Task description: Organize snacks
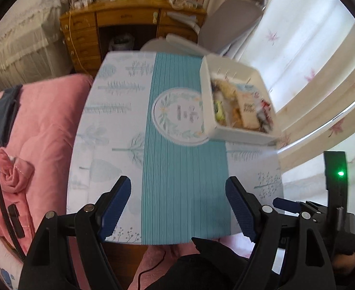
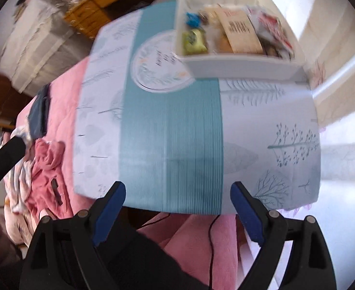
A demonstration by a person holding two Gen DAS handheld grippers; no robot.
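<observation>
A white plastic box (image 1: 235,134) stands at the far right of a small table (image 1: 119,125) with a teal and white cloth. It holds several snack packets (image 1: 246,111): a tan packet, a yellow-green one, a red and white one. The same box (image 2: 240,64) and snacks (image 2: 240,30) show in the right wrist view, blurred. My left gripper (image 1: 178,189) is open and empty over the table's near edge. My right gripper (image 2: 177,194) is open and empty at the near edge too. The right gripper also shows at the right of the left wrist view (image 1: 286,205).
A pink quilted bed (image 1: 44,125) with rumpled clothes lies left of the table. A wooden desk (image 1: 119,24) and a grey chair (image 1: 228,21) stand behind. White flowered curtains (image 1: 310,55) hang at the right. Black cables run below the table edge (image 2: 211,241).
</observation>
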